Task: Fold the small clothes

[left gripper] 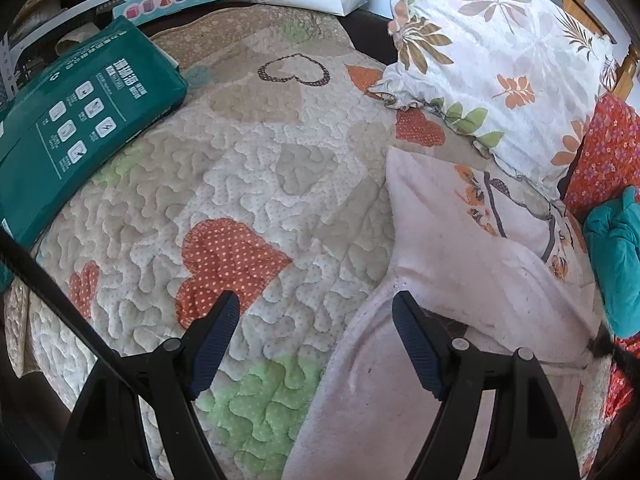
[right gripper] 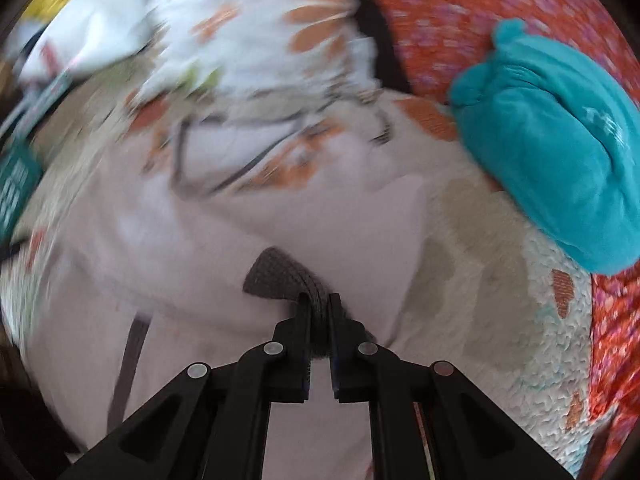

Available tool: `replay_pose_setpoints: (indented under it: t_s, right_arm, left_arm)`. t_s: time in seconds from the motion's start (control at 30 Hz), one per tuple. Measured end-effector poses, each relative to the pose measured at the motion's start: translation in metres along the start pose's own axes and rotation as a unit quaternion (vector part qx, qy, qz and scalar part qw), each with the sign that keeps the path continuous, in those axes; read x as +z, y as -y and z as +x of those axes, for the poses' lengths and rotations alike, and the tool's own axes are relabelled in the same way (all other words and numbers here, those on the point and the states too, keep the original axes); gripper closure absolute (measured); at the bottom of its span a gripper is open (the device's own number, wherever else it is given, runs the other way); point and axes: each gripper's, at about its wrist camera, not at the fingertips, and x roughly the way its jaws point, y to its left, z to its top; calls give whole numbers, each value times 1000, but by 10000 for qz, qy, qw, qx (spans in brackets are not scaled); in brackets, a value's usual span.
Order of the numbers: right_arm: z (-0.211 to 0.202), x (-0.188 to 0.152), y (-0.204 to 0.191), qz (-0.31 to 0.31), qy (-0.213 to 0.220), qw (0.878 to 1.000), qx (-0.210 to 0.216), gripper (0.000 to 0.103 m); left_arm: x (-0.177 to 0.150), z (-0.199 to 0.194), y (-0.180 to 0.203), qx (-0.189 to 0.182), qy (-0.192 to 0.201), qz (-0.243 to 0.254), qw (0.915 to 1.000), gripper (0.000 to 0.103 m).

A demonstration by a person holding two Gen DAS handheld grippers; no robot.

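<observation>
Pale pink garment spread on the quilted bed cover — right tool gripping its grey trim.

The garment lies flat on the quilt, its printed orange-flower panel toward the floral pillow. The right tool is clenched on a fold of the grey edge at the garment's near side. The left tool hangs released, jaws wide — 1 finger over the quilt, the other over the pink fabric. A teal garment lies to the right beside a red floral cushion; a green packet sits at the quilt's far left.
</observation>
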Motion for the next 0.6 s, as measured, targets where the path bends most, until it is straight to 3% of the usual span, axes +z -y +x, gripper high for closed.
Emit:
replay_pose_setpoints:
  t_s: [0.1,0.17,0.23,0.4,0.47,0.53,0.6]
  right_arm:
    - [31,26,32,741,-132,9970,-152,95]
    - [54,33,45,1005,-276,9924,-659,85]
    - [64,32,52,1220,-256,9874,-973,85]
    - [34,-10,59,1799,140,9829,-378,72]
    - [18,-31,61,1798,204,9832,-251,59]
    - [3,-55,64,1835,142,9829,-100,51]
    - [1,-82,67,1846,-27,9825,256,51]
  left_arm:
    - [1,4,7,54,-31,136,9999,26]
    - [1,7,9,101,-67,200,9997,25]
    - [1,8,9,108,-93,240,9996,26]
    - [0,8,2,139,-106,362,9992,26]
    - [-2,9,-2,118,-150,374,9991,26]
    - [-5,11,-4,91,-184,416,9989,26]
    - [-9,12,-4,37,-223,514,9984,26]
